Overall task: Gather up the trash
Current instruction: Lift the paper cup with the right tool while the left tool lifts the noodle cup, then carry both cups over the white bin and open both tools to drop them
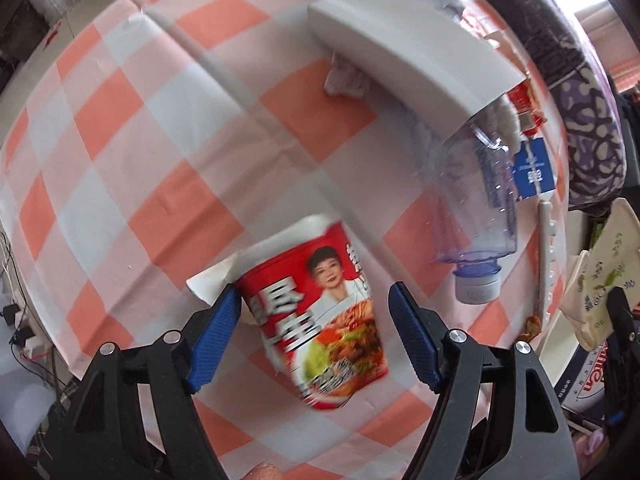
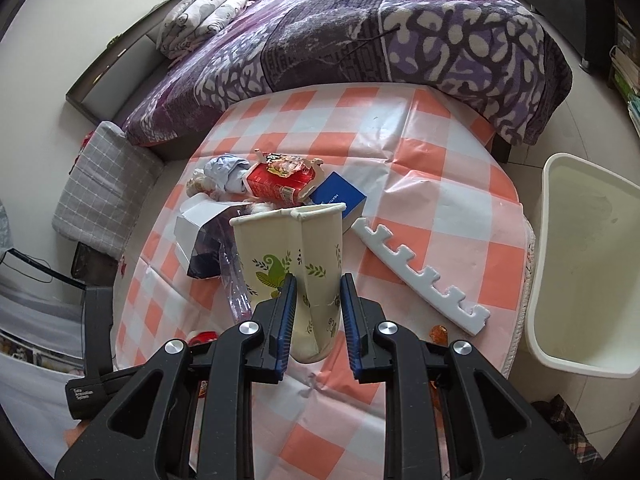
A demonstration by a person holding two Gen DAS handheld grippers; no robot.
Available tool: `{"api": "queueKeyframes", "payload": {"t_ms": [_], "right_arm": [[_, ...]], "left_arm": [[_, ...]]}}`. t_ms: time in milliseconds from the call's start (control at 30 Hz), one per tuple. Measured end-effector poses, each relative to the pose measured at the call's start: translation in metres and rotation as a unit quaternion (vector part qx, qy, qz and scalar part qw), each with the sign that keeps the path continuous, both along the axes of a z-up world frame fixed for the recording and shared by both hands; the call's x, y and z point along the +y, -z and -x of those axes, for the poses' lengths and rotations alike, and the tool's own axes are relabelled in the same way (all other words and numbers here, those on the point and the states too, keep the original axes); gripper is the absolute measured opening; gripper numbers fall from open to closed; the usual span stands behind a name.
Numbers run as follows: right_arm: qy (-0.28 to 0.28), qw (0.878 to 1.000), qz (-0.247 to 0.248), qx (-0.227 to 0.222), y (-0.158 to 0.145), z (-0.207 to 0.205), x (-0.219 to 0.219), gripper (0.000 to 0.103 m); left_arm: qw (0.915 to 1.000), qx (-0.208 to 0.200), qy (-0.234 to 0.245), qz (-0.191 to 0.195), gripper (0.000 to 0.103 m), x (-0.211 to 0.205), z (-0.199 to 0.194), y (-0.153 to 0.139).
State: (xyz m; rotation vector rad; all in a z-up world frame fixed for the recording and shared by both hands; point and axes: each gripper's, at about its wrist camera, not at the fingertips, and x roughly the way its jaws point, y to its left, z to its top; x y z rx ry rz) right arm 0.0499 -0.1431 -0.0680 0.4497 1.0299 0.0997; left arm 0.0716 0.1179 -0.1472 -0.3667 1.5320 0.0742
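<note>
In the left wrist view a red instant-noodle cup (image 1: 324,320) lies on its side on the checked tablecloth (image 1: 160,128), between the wide-open jaws of my left gripper (image 1: 316,300); the left pad touches its rim, the right pad stands apart. A clear plastic bottle (image 1: 476,216) lies to the right. In the right wrist view my right gripper (image 2: 318,284) is shut on a crushed cream paper cup (image 2: 296,248) with leaf print, held above the table. Behind it lie a red carton (image 2: 280,182), a blue box (image 2: 340,198) and crumpled paper (image 2: 224,172).
A white foam block (image 1: 408,44) and a notched white foam strip (image 2: 420,276) lie on the table. A white bin (image 2: 580,268) stands on the floor to the right of the table. A bed with a purple blanket (image 2: 400,28) is behind.
</note>
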Motion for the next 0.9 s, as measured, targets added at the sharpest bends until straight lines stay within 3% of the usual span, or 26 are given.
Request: {"api": "queueKeyframes", "payload": {"t_ms": [33, 67, 167, 333, 667, 900], "right_arm": [[0.002, 1.000, -0.001, 0.001, 0.000, 0.000, -0.002, 0.022], [0.005, 1.000, -0.002, 0.001, 0.000, 0.000, -0.003, 0.022], [0.010, 1.000, -0.006, 0.000, -0.001, 0.001, -0.006, 0.022], [0.014, 1.000, -0.009, -0.009, -0.006, 0.004, -0.008, 0.022], [0.059, 0.998, 0.006, -0.031, -0.020, 0.018, -0.041, 0.022], [0.121, 0.992, 0.033, -0.021, -0.023, 0.034, -0.086, 0.023]], "left_arm": [[1.0000, 0.003, -0.002, 0.007, 0.071, 0.001, 0.000, 0.003], [0.9999, 0.002, -0.003, 0.013, 0.061, 0.002, 0.001, 0.004], [0.9990, -0.027, -0.005, 0.036, 0.058, 0.004, 0.001, -0.004], [0.9942, -0.103, 0.015, 0.027, 0.056, -0.002, 0.005, -0.036], [0.9712, -0.230, 0.062, 0.017, 0.057, -0.061, 0.006, -0.089], [0.9550, -0.276, 0.109, 0.010, 0.057, -0.114, 0.010, -0.101]]}}
